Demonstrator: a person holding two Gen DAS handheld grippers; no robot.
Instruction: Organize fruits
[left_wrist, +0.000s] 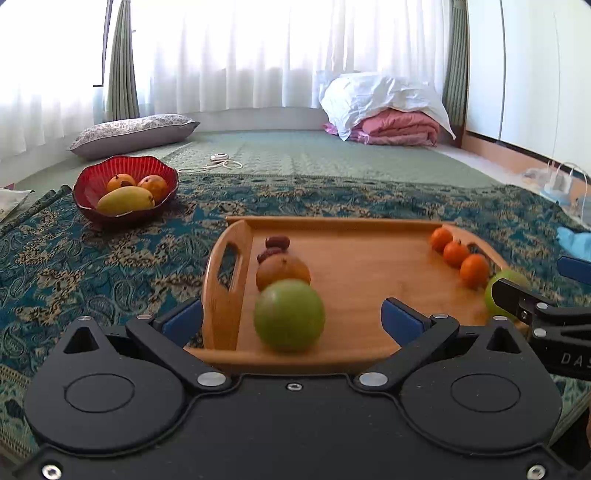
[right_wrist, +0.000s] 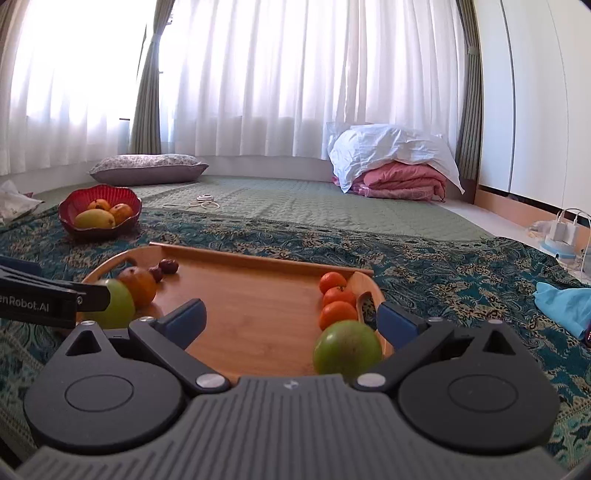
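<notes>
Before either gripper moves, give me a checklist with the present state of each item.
1. Left gripper open: ok.
2. Right gripper open: ok.
3. Left apple between the left fingers, ungripped: ok.
4. Right apple within right gripper's span, near its right finger: ok.
5. Tangerines lined up along the tray edge: ok.
6. Room left in the bowl: cannot tell.

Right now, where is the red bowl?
The red bowl sits on the patterned cloth, far left in both views, beyond the tray's left handle.
</notes>
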